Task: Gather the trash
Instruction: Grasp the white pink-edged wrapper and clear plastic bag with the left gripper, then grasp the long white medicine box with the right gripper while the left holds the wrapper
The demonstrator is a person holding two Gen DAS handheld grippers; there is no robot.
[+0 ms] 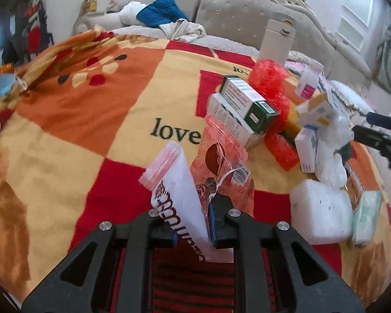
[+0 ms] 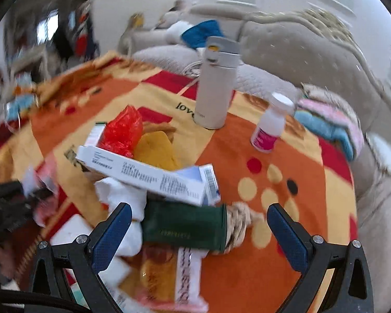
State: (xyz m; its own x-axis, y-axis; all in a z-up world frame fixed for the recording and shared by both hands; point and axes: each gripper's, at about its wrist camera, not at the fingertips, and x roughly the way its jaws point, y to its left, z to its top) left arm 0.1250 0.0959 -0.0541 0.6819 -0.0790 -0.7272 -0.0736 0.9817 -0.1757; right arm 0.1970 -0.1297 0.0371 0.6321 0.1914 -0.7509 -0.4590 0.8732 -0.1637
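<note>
The left gripper is pinching a white zip-top plastic bag with a pink seal strip and dark lettering, its blue pads pressed together on the film, and a thin reddish-clear printed plastic wrapper is standing up just beside it, possibly caught in the same pinch. Both are hanging over the near part of the orange, yellow and red checked blanket that is covering the table. They look light, limp and slippery, so a hold low on a doubled fold should be serving better than one on a single free edge.

The right gripper is hovering with its jaws spread wide and nothing between the pads. Just beyond it a dark green cardboard box is lying on its side, touching a long white printed carton that is leaning across it. These seem stiff, light and easy to crush; gripping across the narrow faces looks wisest. Farther off, a crumpled red plastic bag is sitting in the pile, soft and airy. A tall beige flask and a small white pill bottle are standing upright at the far right, apart from the heap.
</note>
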